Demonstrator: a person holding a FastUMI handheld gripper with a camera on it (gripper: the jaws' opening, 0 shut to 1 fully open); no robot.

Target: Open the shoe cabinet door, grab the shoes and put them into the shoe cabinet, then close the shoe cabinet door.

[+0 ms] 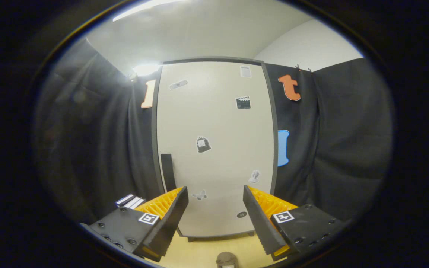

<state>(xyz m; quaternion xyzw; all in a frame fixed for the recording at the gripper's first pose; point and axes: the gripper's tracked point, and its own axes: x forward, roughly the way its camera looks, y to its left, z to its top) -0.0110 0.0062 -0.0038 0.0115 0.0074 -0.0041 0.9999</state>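
While the claw (215, 193) hangs released, its two fingers spread wide with nothing between them, the scene ahead runs as follows from left to right. Black cloth (99, 141) drapes the booth's wall on the left side. Low against it, just beyond the left finger (169, 219), sits a small striped thing (130, 201) in dark and white bands; what it is cannot be told. That finger is dark along its inner ridged face, orange on its ribbed outer side, and carries a square black-and-white marker (149, 218) on its base.

Beyond both fingers stands the shoe cabinet (214, 123), upright on a pale yellowish floor (214, 249), its light door shut and framed by a dark edge. A dark vertical handle (168, 172) sits near the door's left edge, just above the left fingertip. Small stickers (203, 144) are scattered over the door. On the floor between the fingers, close below them, shows the top of a small greyish object (226, 259), too cut off to identify.

The right finger (261, 219) mirrors the left, with its own marker (283, 216). Past it, more black cloth covers the wall, and a white wall (311, 44) rises above it.
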